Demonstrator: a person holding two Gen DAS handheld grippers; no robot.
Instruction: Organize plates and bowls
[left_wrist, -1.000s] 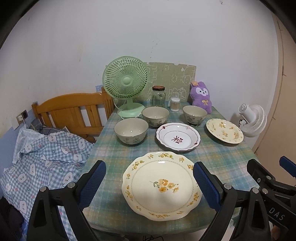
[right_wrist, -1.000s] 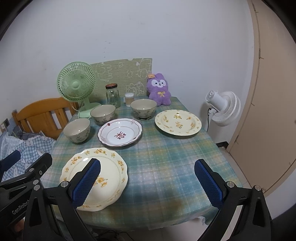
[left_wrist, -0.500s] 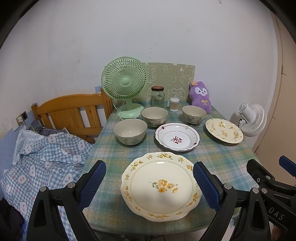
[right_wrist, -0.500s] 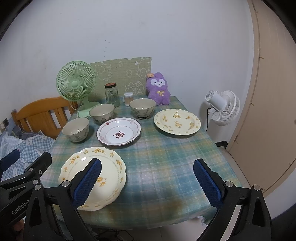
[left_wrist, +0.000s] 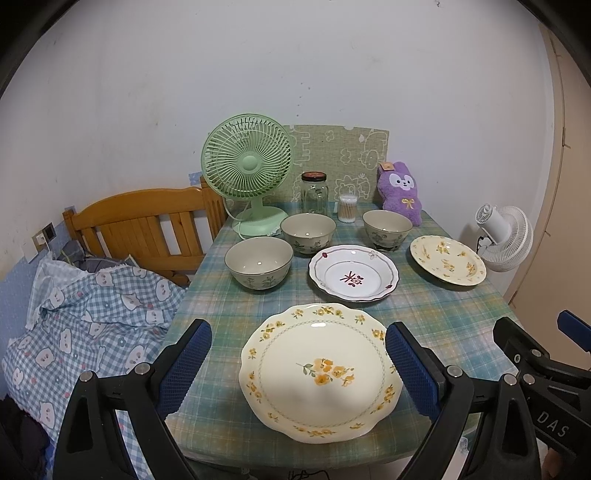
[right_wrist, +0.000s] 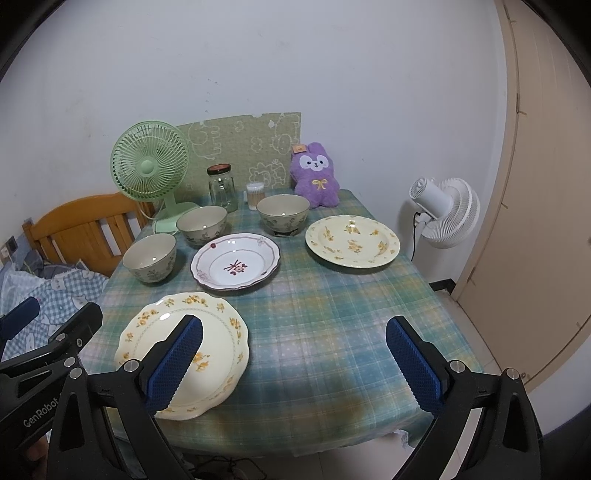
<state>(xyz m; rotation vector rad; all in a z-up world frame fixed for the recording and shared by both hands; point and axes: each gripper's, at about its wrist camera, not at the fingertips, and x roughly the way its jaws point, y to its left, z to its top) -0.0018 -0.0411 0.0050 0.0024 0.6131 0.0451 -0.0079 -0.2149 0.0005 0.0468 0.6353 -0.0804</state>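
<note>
Large yellow-flower plate (left_wrist: 320, 373) at lower centre of left wrist view, flat on the worktop (right_wrist: 332, 332) near its front edge, framed between the left gripper (left_wrist: 298, 363) pads but not touched. Left gripper wide open, holding nothing. Right gripper (right_wrist: 293, 363) also wide open and empty, hovering over bare cloth at lower centre of right wrist view; same plate partly behind its left pad at lower left.

Red-pattern plate (left_wrist: 354, 273) just above it, mid-frame. Second yellow plate (left_wrist: 447, 260) at mid-right, apart from the others. Three bowls in a loose arc behind: left bowl (left_wrist: 258, 262), middle bowl (left_wrist: 307, 233), right bowl (left_wrist: 387, 230). Nothing stacked yet.

Probably step one, approach before first pick. Looks like near plate is the target for the left side.

Next move likely needs: drop low, one pad under the scalloped rim, other on top, close on the rim. Plate lies flat, so rim access is tight; glazed surface may slip. Then lift level and set on a matching plate; bowls nest after.

Green fan (left_wrist: 246, 162), jar (left_wrist: 314, 192), plush toy (left_wrist: 400, 195) along the upper edge, clear of the path.
</note>
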